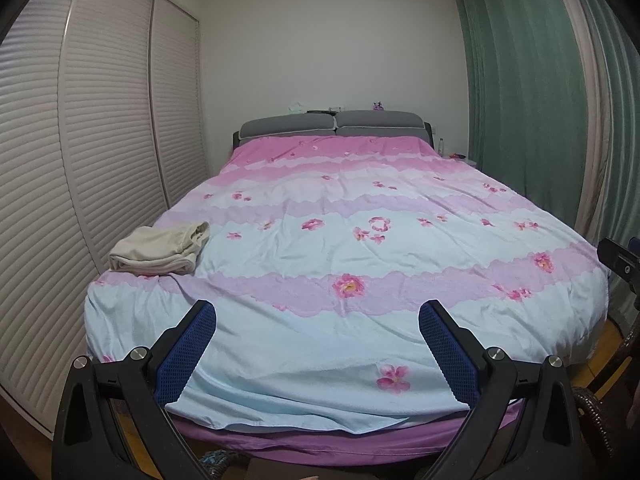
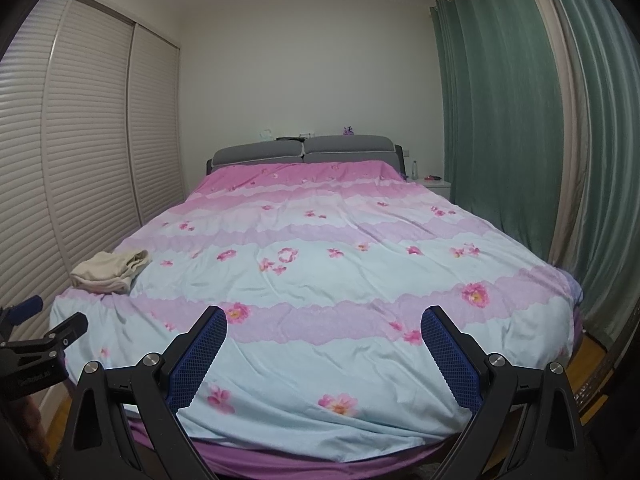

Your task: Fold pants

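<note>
Pants [image 1: 160, 248], cream and already folded into a bundle, lie on the floral duvet [image 1: 340, 248] at about 10 o'clock, near the bed's left edge beside the louvred wardrobe [image 1: 80, 160]. Left tongs [image 1: 317, 340] and right tongs [image 2: 324, 344] hang level past the bed's foot at 6 o'clock, both spread wide, gripping nothing, well apart from the pants.

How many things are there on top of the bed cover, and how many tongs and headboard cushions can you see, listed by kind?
Folded beige pants on the bed cover: 1
Tongs, both open: 2, left and right
Grey headboard cushions: 2, and
Total: 5
</note>
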Demonstrator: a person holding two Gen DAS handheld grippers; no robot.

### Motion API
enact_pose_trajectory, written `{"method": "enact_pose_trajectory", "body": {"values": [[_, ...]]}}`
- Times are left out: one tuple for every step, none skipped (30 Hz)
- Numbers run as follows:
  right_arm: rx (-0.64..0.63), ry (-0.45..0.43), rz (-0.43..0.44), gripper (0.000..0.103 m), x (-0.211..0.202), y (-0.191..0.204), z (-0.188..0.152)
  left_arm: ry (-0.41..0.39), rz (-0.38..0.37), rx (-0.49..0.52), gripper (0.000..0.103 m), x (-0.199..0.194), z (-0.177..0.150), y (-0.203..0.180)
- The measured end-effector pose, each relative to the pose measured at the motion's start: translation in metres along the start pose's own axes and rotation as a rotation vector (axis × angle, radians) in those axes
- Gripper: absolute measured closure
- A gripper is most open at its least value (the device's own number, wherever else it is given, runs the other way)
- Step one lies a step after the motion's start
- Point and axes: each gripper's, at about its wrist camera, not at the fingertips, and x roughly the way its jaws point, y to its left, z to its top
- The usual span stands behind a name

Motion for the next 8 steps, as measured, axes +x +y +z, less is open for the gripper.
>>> {"method": "enact_pose_trajectory", "body": {"values": [[-0.001, -0.001, -0.001, 0.004, -0.0003, -0.0002, -0.0002, 0.006, -0.007, -0.004, 0.000, 0.0011, -0.0004, 0.0002], [-0.002, -0.002, -0.001, 0.004, -0.0003, 0.0001, -0.0002, 0.009, -0.011, -0.008, 0.000, 0.0019, -0.0006, 0.0009], [-0.003, -0.002, -0.001, 0.004, -0.0003, 0.0003, -0.0002, 0.009, -0.008, -0.010, 0.000, 0.0023, -0.0012, 0.0011], [-0.003, -0.002, -0.001, 0.004, -0.0003, -0.0002, -0.0002, 0.005, -0.003, -0.012, 0.000, 0.0021, -0.0018, 0.0013], [-0.005, -0.003, -0.002, 0.004, -0.0005, 0.0003, -0.0002, 0.002, 0.002, -0.012, 0.000, 0.0008, -0.0021, 0.0006], [-0.005, -0.003, -0.003, 0.004, -0.0005, 0.0005, -0.0003, 0.003, 0.006, -0.011, 0.000, 0.0009, -0.0026, 0.0004], [-0.005, -0.003, -0.003, 0.004, -0.0011, 0.0010, -0.0012, 0.007, 0.007, -0.010, 0.000, 0.0012, -0.0026, -0.0003], [-0.004, -0.001, -0.002, 0.004, -0.0009, 0.0015, -0.0015, 0.014, 0.006, -0.011, 0.000, 0.0019, -0.0029, -0.0004]]}}
